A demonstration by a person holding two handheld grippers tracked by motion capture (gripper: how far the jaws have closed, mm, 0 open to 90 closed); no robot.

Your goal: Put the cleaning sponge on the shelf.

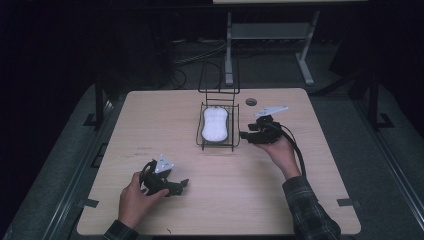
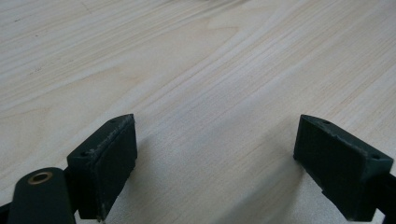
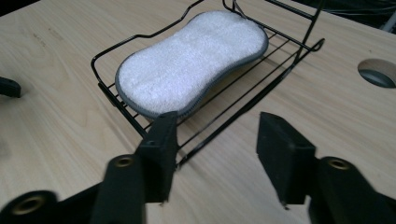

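Note:
A white sponge pad with a grey edge (image 1: 215, 125) (image 3: 191, 65) lies flat in a black wire rack (image 1: 218, 148) (image 3: 261, 94) at the middle of the wooden table. My right gripper (image 1: 245, 135) (image 3: 219, 154) hovers just right of the rack and points at its near corner. It is open, and its pads press on nothing, though a rack wire runs in front of the gap. My left gripper (image 1: 185, 184) (image 2: 215, 163) rests low at the table's front left in a hand. Its jaws stand wide apart over bare wood.
The rack has a tall wire frame (image 1: 219, 75) rising at its far end. A round hole (image 1: 251, 101) (image 3: 377, 72) is cut in the tabletop beyond the right gripper. A metal stand's legs (image 1: 305, 65) are on the floor behind the table.

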